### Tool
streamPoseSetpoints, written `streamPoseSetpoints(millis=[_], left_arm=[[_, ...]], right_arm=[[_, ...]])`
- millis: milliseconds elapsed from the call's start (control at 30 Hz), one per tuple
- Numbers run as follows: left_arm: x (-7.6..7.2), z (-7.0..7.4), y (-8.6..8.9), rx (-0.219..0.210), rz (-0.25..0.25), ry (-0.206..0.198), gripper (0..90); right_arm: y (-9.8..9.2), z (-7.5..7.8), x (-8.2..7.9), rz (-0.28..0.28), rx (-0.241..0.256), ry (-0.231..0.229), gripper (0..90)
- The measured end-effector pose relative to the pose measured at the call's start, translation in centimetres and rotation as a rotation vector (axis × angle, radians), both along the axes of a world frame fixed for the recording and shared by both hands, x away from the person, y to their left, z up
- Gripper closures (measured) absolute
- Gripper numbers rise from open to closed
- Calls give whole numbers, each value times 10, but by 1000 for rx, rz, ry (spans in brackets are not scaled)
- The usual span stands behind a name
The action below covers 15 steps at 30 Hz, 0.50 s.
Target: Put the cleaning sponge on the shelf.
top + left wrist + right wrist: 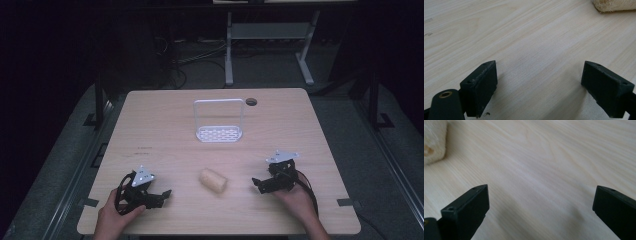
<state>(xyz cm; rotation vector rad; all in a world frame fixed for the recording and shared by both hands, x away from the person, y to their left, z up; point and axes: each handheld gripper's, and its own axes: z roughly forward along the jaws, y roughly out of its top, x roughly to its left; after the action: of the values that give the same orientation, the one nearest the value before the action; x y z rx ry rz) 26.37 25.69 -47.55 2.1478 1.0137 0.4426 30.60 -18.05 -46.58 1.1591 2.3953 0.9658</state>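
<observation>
The bread roll [213, 180] lies on its side on the desk [165, 125], near the front edge, between my two grippers and touching neither. Nothing has hold of it yet, so as I judge it the work is at its start: the pick-up and whatever placing follows are all left to do. My left gripper [161, 195] rests low on the desk with its jaws spread apart and empty, the roll off ahead of it. My right gripper [257, 183] is likewise wide apart and empty. Farther back stands a white wire rack [219, 133], bare, well apart from the roll.
</observation>
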Motion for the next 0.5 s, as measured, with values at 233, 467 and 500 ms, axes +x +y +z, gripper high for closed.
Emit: streamPoseSetpoints(millis=[233,467,500], left_arm=[[0,0,0,0,0,0,129],[0,0,0,0,0,0,129],[0,0,0,0,0,0,129]], right_arm=[[5,7,6,16,4,-11,5],[11,13,11,33,13,-15,5],[11,14,12,34,12,-13,5]])
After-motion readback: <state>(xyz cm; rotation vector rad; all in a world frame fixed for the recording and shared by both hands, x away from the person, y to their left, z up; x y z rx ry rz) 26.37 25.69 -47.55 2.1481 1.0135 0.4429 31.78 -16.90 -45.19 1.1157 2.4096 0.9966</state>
